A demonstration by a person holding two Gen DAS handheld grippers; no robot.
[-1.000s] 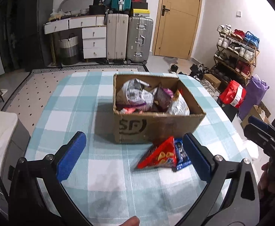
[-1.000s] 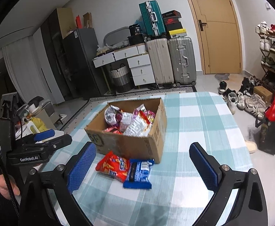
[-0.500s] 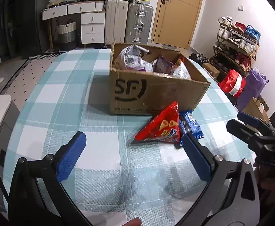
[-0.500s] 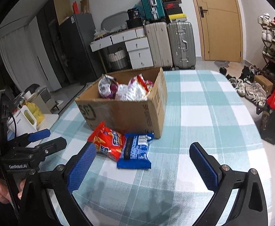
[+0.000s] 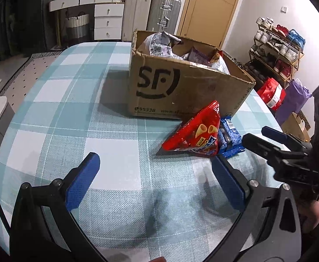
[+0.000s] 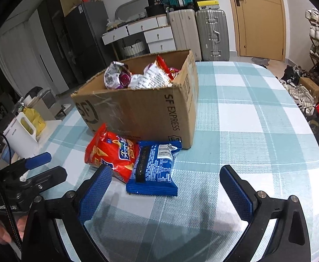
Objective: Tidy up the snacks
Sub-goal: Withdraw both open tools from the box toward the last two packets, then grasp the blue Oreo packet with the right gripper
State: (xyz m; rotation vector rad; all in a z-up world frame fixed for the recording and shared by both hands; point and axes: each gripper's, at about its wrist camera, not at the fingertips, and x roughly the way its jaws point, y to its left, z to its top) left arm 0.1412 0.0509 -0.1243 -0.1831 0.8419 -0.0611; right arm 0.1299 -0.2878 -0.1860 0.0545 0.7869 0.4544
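Printed on the cardboard box (image 5: 181, 87): "SF" logo, "95338", a partial web address; "SF EXPRESS" on the side wall (image 6: 172, 118) in the right wrist view. Stuffed with crinkled snack bags (image 6: 137, 76), purple, silver and red. Just in front of the box, flat on the teal-checked tablecloth (image 5: 72, 113): a red chip bag (image 5: 195, 134) showing cone-shaped crisps (lettering too small to read), overlapping a blue cookie packet (image 6: 154, 167) with a white barcode.

Left gripper (image 5: 157, 180): jaws wide apart, empty, hovering over bare cloth left of the red bag, right pad tip near its corner. Right gripper (image 6: 166, 194): jaws wide apart, empty, left pad just beside the red bag.

Compared with half a second back: both grippers lower and closer in, box and packets looming larger, snacks unmoved.

Around: suitcases (image 6: 211, 32), white drawers (image 5: 109, 18), a shoe rack (image 5: 277, 50) at far right.
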